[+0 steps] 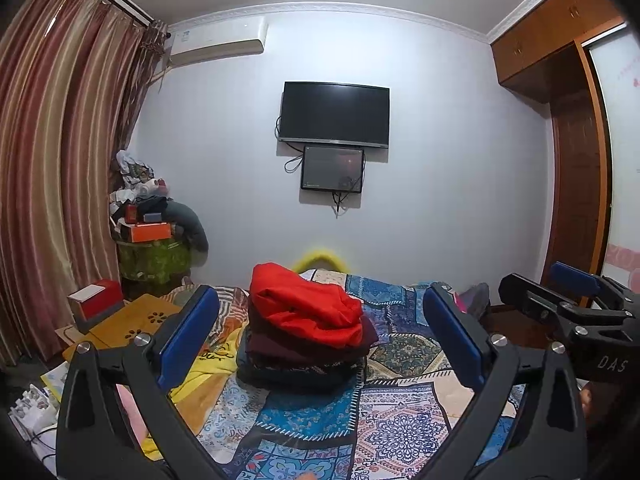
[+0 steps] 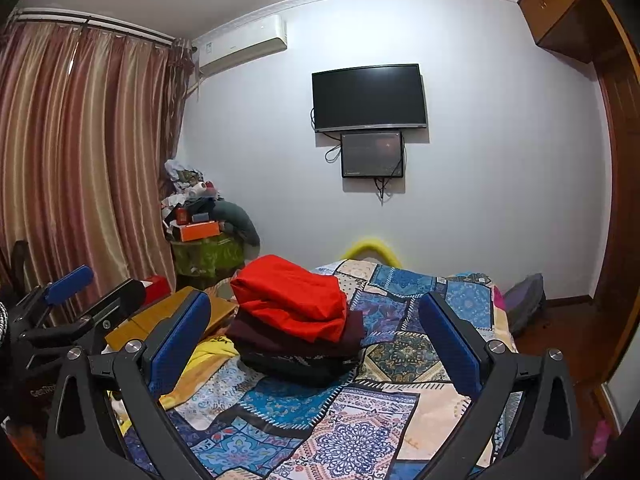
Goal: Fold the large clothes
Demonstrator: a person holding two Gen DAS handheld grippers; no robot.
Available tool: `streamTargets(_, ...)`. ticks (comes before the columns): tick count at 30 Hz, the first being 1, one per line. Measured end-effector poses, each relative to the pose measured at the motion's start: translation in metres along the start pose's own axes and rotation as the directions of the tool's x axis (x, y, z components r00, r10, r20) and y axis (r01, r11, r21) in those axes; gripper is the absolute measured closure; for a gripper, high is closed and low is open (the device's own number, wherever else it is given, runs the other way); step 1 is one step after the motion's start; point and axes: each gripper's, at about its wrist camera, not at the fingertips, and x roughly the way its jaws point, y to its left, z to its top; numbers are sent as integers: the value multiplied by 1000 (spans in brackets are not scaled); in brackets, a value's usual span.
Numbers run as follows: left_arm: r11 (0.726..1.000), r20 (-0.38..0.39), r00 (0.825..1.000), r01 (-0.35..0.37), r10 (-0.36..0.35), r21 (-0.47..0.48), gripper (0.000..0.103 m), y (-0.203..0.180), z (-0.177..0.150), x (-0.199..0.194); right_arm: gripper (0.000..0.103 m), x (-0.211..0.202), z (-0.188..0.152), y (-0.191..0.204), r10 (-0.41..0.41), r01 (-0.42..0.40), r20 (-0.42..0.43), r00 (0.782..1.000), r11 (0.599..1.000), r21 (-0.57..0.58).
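Both the left gripper (image 1: 320,332) and right gripper (image 2: 316,336) stand wide open and empty above the bed (image 1: 400,412), facing the stack of folded clothes (image 1: 308,328).

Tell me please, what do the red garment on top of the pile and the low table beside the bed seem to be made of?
Red garment: probably a smooth woven synthetic, slightly shiny, since its folds look puffy and catch the light; it may be padded.
Low table: it looks like light wood or bamboo with a satin finish, judging by the warm yellow-brown surface and the cut-out holes. The grain is too blurred to confirm.
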Motion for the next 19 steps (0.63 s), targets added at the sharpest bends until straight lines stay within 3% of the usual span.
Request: streamTargets(19, 1000, -18, 1000, 3, -3, -1, 0, -2, -4, 4, 0, 3, -2, -4, -6, 6, -8, 1000, 1000, 11)
